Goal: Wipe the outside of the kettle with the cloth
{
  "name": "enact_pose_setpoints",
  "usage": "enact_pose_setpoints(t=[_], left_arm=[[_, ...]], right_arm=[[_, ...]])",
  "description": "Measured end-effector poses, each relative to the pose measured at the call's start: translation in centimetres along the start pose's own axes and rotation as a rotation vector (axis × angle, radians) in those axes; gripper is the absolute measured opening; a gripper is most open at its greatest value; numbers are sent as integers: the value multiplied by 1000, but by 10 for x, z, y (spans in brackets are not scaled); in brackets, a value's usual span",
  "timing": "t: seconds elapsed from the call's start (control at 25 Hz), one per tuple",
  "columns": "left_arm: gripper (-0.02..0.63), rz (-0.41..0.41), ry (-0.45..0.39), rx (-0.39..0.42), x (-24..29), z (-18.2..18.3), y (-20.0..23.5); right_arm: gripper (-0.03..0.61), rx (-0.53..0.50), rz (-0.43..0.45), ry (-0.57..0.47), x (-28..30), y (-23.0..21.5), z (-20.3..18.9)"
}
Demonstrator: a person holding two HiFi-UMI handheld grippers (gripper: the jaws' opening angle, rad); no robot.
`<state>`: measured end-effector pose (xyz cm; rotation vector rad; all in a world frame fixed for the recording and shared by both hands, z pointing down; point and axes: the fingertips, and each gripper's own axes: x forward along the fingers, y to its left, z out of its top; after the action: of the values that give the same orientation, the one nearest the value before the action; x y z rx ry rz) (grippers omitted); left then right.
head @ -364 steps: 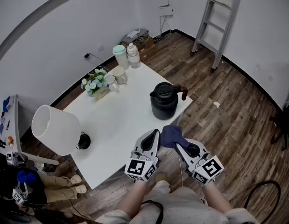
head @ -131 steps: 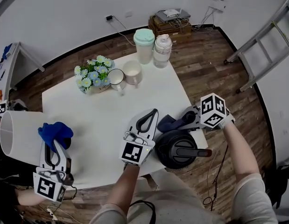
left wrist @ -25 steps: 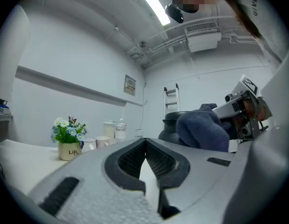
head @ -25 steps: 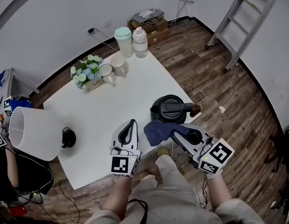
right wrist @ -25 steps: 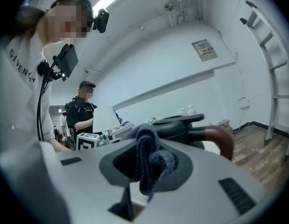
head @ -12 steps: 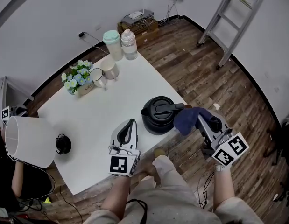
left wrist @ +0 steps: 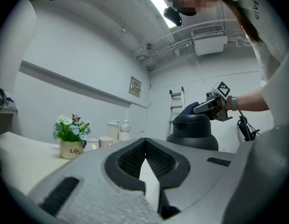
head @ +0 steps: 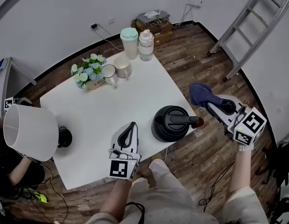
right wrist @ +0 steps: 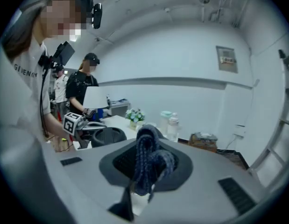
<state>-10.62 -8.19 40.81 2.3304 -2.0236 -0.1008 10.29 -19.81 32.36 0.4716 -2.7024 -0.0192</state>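
On the white tabletop, near its right edge: black kettle, likely heavy, rigid, slick; best steadied by its top handle. Right of it, clear of the tabletop: limp blue cloth, pinched by the right hand-held gripper. Left hand-held gripper: pressed together, empty.

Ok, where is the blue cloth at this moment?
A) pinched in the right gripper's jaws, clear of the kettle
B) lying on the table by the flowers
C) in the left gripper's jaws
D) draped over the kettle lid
A: the right gripper has its jaws shut on the cloth, which hangs to the right of the kettle without touching it.
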Motion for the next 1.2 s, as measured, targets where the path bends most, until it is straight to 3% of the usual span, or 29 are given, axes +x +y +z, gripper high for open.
enact_pose_setpoints(t=[0.16,0.32,0.6,0.84,0.96,1.12,1.2], left_arm=[[6,39,-9,-14,1,0,13],[6,76,-23,-3,-1,1,21],[6,124,-39,-35,-6,9,28],[6,159,-41,-23,-12,9,41],[6,165,-46,-24,-14,10,43],[6,153,-58,-25,-12,13,41],[6,141,-64,-26,-11,16,38]], right_arm=[[52,-61,317,87,47,40,8],[52,-159,512,182,81,64,23],[52,-362,742,332,105,108,32],[52,-490,869,389,97,147,36],[52,-453,844,247,91,154,60],[52,-305,543,-125,75,125,126],[52,-274,414,-196,59,107,130]])
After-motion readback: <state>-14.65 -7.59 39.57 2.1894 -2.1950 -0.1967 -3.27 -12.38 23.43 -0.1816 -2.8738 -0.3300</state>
